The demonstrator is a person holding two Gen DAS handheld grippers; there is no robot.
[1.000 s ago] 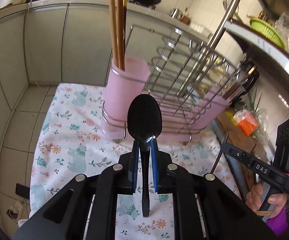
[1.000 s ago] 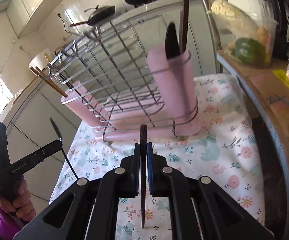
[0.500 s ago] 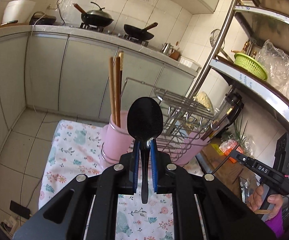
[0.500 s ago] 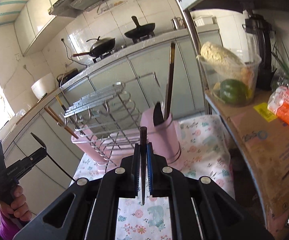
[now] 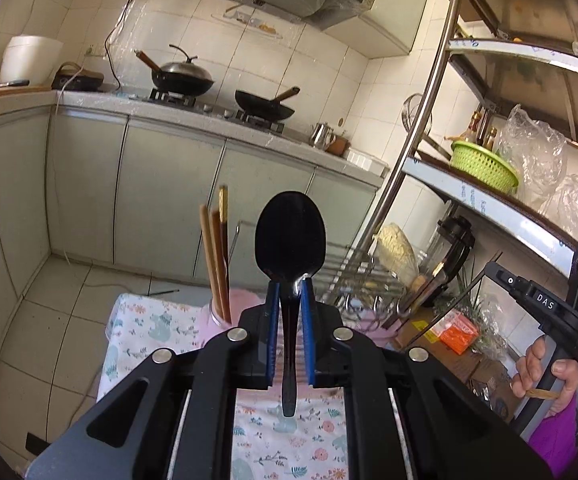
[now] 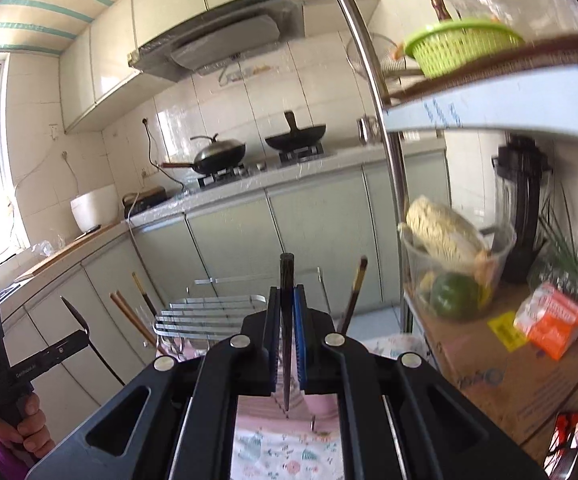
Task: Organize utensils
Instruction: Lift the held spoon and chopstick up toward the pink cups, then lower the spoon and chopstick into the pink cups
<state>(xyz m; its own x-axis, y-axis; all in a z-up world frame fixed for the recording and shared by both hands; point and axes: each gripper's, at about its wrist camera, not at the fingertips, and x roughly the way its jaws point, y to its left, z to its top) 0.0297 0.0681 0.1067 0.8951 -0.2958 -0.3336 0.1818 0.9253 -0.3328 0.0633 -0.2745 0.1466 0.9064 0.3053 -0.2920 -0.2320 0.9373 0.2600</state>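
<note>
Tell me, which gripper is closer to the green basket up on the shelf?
Right. The right gripper is below and to the left of the green basket on the shelf. The left gripper is farther away, off to the right gripper's left.

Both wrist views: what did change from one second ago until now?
Both grippers rose and tipped up: the wire rack and pink holder slid toward the bottom of each view, and the stove wall filled the top. Nothing was released. The left gripper still clamps the black spoon, the right gripper its thin dark utensil.
</note>
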